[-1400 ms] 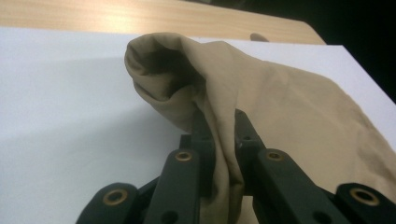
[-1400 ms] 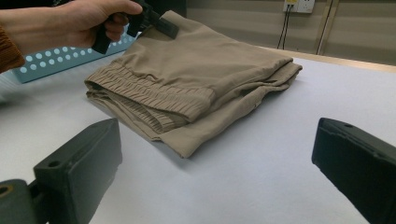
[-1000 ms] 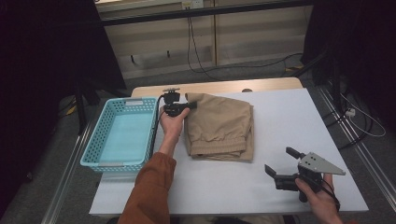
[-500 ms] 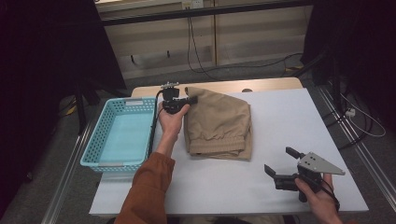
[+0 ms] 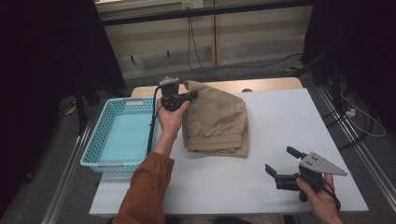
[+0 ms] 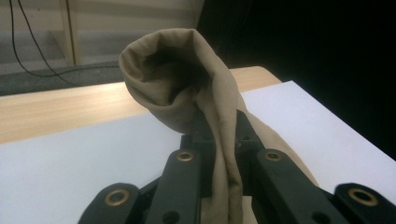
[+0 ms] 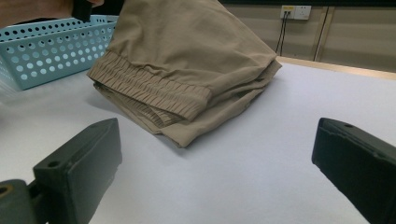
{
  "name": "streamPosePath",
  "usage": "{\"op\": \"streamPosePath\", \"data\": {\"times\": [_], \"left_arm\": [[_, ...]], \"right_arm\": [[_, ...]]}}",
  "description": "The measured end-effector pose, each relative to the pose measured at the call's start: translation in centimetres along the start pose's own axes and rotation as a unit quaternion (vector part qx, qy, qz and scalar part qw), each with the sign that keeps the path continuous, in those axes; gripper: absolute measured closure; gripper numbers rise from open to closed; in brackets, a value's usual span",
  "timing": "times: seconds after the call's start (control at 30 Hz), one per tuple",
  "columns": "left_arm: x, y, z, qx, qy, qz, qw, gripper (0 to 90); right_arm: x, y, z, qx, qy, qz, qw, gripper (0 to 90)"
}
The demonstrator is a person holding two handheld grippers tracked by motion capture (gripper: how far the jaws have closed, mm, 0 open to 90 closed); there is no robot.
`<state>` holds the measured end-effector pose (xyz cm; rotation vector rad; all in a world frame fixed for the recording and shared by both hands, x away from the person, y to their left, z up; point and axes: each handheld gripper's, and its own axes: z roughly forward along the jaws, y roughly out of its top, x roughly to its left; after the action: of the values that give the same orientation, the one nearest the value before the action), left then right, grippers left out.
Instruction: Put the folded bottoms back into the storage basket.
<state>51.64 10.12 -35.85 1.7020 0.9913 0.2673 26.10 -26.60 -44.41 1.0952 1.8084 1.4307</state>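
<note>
Trousers' (image 5: 217, 122) far corner is pinched in the closed left gripper (image 5: 186, 97), basket (image 5: 103, 140) just left; right gripper (image 5: 286, 166) is held open, idle.

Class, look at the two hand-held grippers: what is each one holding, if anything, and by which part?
The left hand-held gripper pinches the folded tan trousers by a far corner, lifting it. The right hand-held gripper is open and holds nothing.
</note>
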Motion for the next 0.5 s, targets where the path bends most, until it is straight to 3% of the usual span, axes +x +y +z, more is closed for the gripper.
{"op": "streamPosePath", "data": {"times": [0.23, 0.5], "left_arm": [[-0.5, 1.2, -0.8, -0.015, -0.002, 0.008, 0.9999, 84.3], [-0.9, 2.7, -1.9, -0.019, -0.008, 0.033, 0.9992, 84.5]], "right_arm": [[-0.1, 0.0, 0.1, 0.001, -0.002, -0.002, 1.0000, 1.7], [0.0, -0.1, 0.0, 0.000, -0.006, 0.001, 1.0000, 1.7]]}}
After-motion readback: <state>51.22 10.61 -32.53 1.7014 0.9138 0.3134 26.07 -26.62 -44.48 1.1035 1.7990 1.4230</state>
